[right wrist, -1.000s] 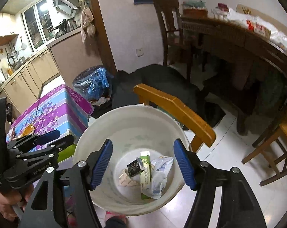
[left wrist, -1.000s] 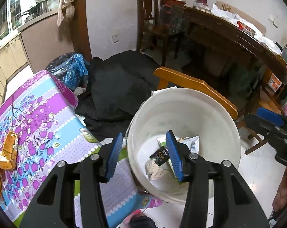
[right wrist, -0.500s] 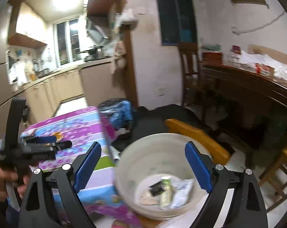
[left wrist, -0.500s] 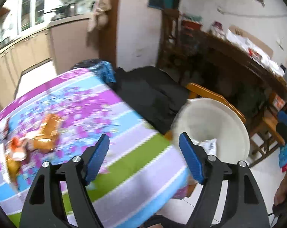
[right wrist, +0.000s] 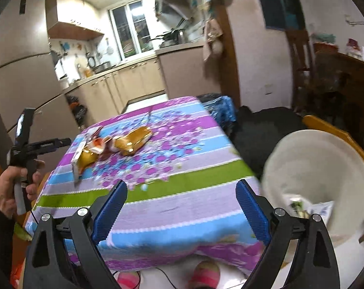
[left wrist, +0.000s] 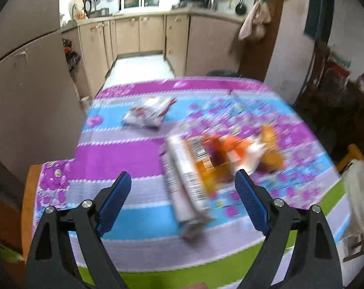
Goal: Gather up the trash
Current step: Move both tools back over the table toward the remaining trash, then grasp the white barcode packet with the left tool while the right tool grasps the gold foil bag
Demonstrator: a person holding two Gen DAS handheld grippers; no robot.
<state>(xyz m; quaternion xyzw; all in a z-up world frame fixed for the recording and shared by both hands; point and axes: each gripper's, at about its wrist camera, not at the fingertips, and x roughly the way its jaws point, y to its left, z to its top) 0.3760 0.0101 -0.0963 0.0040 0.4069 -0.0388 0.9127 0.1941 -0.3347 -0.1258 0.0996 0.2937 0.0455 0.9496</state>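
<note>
Left wrist: left gripper (left wrist: 182, 192) jaws opening, nothing between, above wrappers (left wrist: 220, 159) on tablecloth (left wrist: 124, 154).
Right wrist: right gripper (right wrist: 180, 203) wide apart, empty; wrappers mid-tablecloth, white bucket (right wrist: 314, 168) beside tablecloth's right edge.

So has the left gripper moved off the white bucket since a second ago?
Yes. The left gripper has swung from over the bucket to over the table, its jaws opening and empty above the wrappers.
</note>
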